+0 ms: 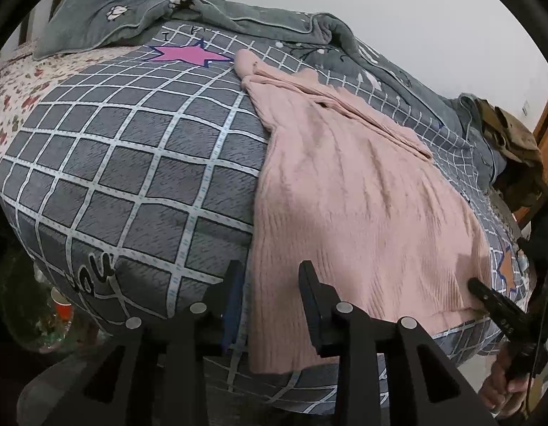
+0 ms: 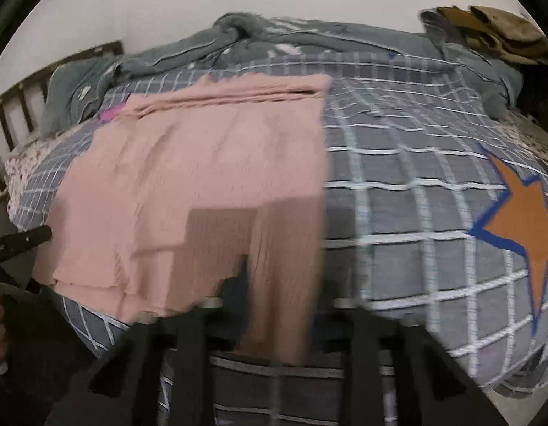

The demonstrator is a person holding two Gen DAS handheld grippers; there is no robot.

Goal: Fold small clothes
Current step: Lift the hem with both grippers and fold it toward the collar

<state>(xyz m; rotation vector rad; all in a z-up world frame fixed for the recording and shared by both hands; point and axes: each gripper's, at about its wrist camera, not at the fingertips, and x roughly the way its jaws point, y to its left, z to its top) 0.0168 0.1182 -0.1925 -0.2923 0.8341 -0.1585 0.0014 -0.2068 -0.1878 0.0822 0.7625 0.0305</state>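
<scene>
Both grippers work the near hem of the pink sweater (image 1: pixel 362 191) on the checked bed (image 1: pixel 132 163): left gripper (image 1: pixel 270 273) jaws narrowly apart astride its corner, right gripper (image 2: pixel 274 277) grip blurred and untellable, so lifting now risks one corner slipping and skewing the fold.

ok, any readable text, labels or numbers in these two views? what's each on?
"you" in black script, first letter cut off by a fold: checked blanket, near edge.
Black lettering above the pink star: too distorted to read.
Small print on the right gripper: too small.
</scene>
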